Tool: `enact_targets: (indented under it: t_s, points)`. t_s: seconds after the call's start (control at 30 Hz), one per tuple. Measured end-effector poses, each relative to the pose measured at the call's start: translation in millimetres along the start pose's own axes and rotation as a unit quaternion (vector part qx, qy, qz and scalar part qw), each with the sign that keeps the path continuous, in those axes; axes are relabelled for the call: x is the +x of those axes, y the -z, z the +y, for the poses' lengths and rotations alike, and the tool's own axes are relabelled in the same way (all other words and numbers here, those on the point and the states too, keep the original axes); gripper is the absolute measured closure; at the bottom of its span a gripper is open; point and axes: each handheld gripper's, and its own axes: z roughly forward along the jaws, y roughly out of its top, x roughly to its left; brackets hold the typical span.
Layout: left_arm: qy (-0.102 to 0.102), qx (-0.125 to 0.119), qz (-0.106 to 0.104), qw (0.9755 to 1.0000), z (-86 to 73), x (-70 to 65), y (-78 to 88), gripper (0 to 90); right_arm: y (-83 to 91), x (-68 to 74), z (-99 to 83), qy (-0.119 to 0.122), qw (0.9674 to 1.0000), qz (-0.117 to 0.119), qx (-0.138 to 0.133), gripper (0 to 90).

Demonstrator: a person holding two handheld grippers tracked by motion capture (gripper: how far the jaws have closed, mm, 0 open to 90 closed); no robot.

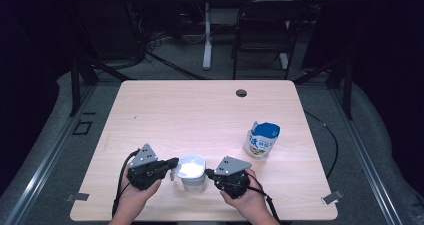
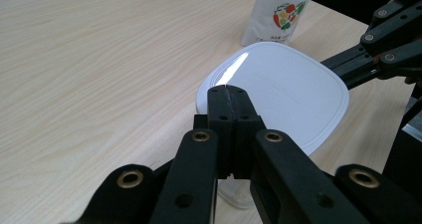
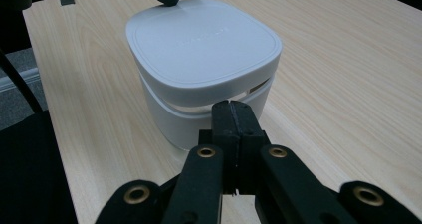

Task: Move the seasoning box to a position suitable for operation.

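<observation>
White lidded box (image 1: pixel 192 171) wedged between both closed, empty tongs, left tongs (image 1: pixel 172 162) at its lid edge, right tongs (image 1: pixel 208 173) equally near opposite.

We see a white, rounded-square container (image 1: pixel 192 172) standing upright near the table's front edge, its flat lid (image 3: pixel 201 42) sitting on top with a narrow gap showing beneath the rim.
</observation>
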Motion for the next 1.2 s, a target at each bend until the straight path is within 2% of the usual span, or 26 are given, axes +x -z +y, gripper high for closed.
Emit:
enact_targets:
  t_s: [1.2]
  points:
    - [-0.001, 0.002, 0.004, 1.0000, -1.4, 1.9, 1.1, 90.0, 3.9, 2.7, 14.4, 0.006, 0.9999, 0.004, -0.010, 90.0]
